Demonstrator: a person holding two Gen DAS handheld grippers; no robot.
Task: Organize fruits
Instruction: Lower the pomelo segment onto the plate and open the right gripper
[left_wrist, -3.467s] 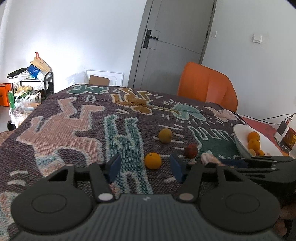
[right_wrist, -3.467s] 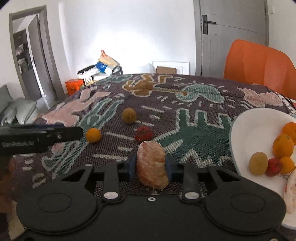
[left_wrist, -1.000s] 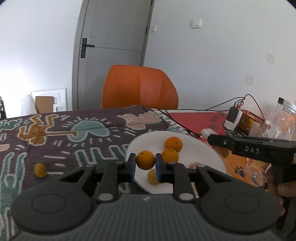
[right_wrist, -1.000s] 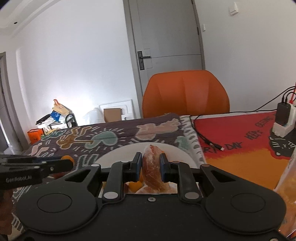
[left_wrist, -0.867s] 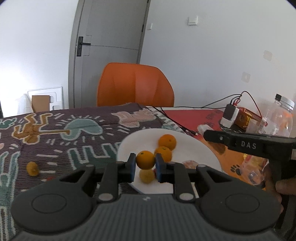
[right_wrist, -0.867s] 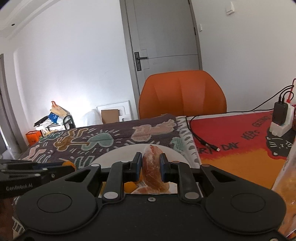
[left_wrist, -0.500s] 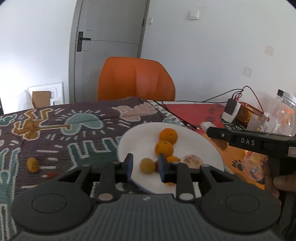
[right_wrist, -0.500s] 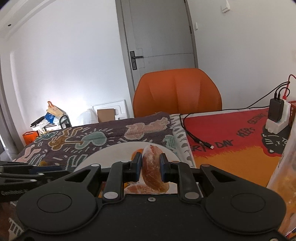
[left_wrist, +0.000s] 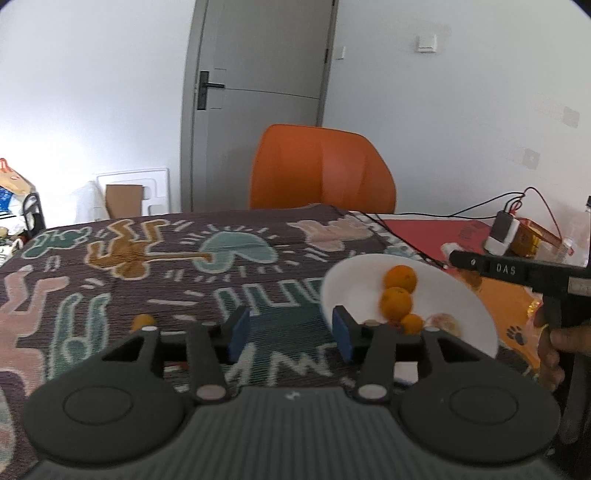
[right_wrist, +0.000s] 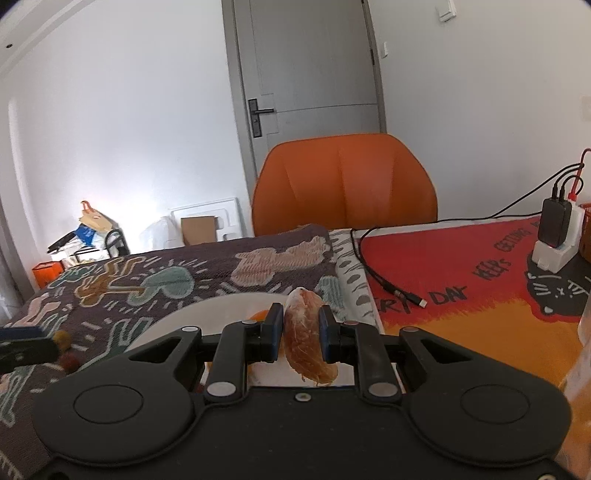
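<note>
My right claw (right_wrist: 302, 339) is clenched on a peeled, pale-orange citrus piece (right_wrist: 308, 338), hovering over the near rim of the white round plate (right_wrist: 207, 308). My left claw (left_wrist: 288, 330) is released and empty, the plate just ahead to its right, holding several oranges (left_wrist: 396, 303) (one more peeled piece too, I think). Farther left on the patterned woven cloth (left_wrist: 147, 258), a small yellowish fruit (left_wrist: 142, 320) waits; I'd guess most is done.

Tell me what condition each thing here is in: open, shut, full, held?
Left gripper: open, empty.
Right gripper: shut on the peeled fruit.
White plate: holds several oranges.
Small yellow fruit: loose on the patterned cloth.
Grey door: shut.
</note>
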